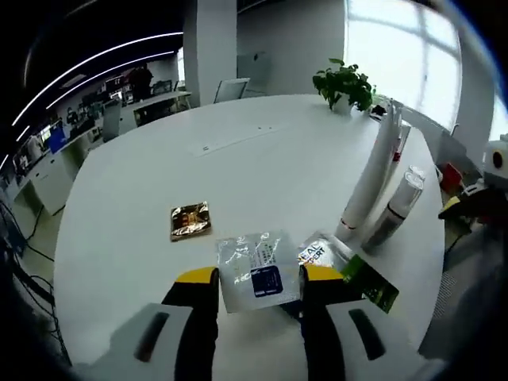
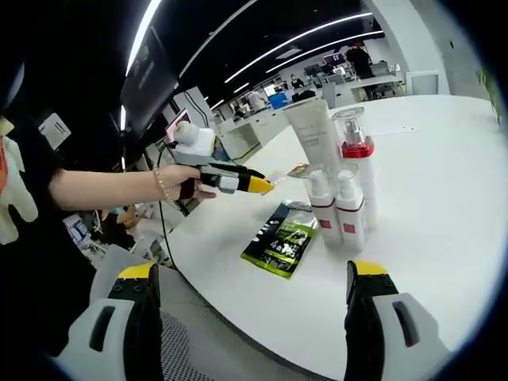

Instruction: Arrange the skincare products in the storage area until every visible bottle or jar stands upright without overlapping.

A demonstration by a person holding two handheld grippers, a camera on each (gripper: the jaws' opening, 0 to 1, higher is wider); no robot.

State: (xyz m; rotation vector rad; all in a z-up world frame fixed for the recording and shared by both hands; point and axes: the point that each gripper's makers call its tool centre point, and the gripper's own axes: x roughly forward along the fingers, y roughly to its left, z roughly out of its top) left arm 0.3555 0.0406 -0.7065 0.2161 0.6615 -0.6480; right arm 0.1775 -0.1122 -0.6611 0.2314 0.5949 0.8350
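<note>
Nearest the lens in the left gripper view, a clear sachet with a blue label [image 1: 252,268] sits between my left gripper [image 1: 259,279] jaws; its lower edge is cut off behind them and I can't tell whether they're clamped on it or just either side. Just right of it a silver sachet [image 1: 319,252] is half tucked under, and a green packet [image 1: 370,286] pokes out past the right jaw, partly hidden. Ahead-left lies a gold sachet [image 1: 190,220], apart from the rest. Far right, a tall white tube [image 1: 373,178] and a clear-capped bottle [image 1: 399,202] stand close together on the white table [image 1: 159,175]; fisheye bends them, labels unreadable. In the right gripper view my right gripper [image 2: 252,274] is spread wide, nothing in it. Ahead btwn the jaws the green packet [image 2: 280,238] lies flat; just right, two small white bottles [image 2: 337,206] stand upright, touching, w/ a red-collared pump bottle [image 2: 354,155] and the white tube [image 2: 313,131] behind, overlapping in view. Left gripper [image 2: 230,181] comes in from the left, held by a hand [image 2: 178,181].
</note>
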